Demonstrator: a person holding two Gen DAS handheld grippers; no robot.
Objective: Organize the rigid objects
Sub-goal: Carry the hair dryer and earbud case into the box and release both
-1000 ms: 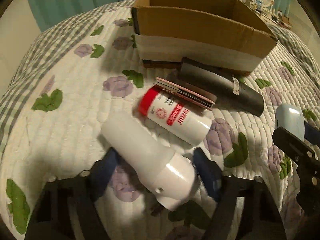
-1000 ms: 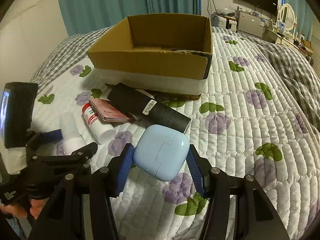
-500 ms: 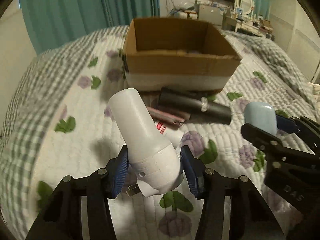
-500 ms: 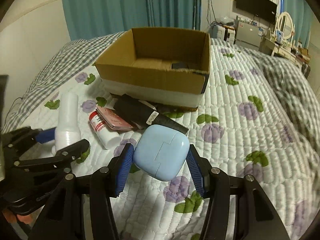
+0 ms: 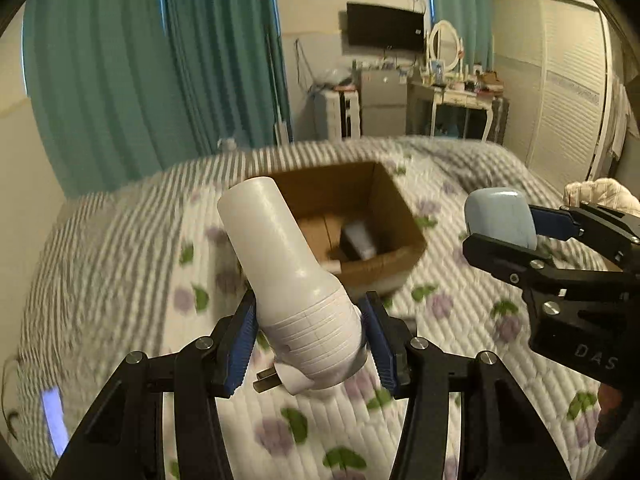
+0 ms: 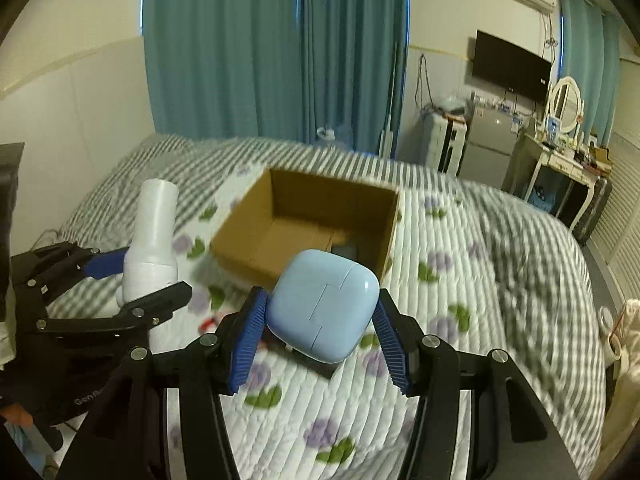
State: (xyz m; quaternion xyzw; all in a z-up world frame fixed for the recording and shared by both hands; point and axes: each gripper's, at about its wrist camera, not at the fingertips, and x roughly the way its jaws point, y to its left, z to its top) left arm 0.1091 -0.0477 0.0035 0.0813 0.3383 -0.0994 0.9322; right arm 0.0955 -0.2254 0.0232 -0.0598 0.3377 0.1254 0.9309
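Two loads up at once, both short of the cardboard box (image 5: 404, 216) on the bed (image 5: 120, 264). Left gripper (image 5: 308, 332) clamped on the wide ribbed base of the white plug-in device (image 5: 288, 272), narrow end tilted up and away toward the box, metal prongs poking out underneath. Right gripper (image 6: 320, 328) clamped across the pale blue case (image 6: 326, 304), pads on two opposite sides, held above the quilt just in front of the box's near wall.

Best carried in one at a time rather than crowded through the opening together. Worth clearing the near rim with the long white body before tipping it down, since the far end leads. Something dark and something light already on the box floor at the near right corner, too blurred to name, so better lowered into the bare left part. Grips kept firm until each piece rests on the cardboard, then opened low to avoid a bounce on rigid shells.
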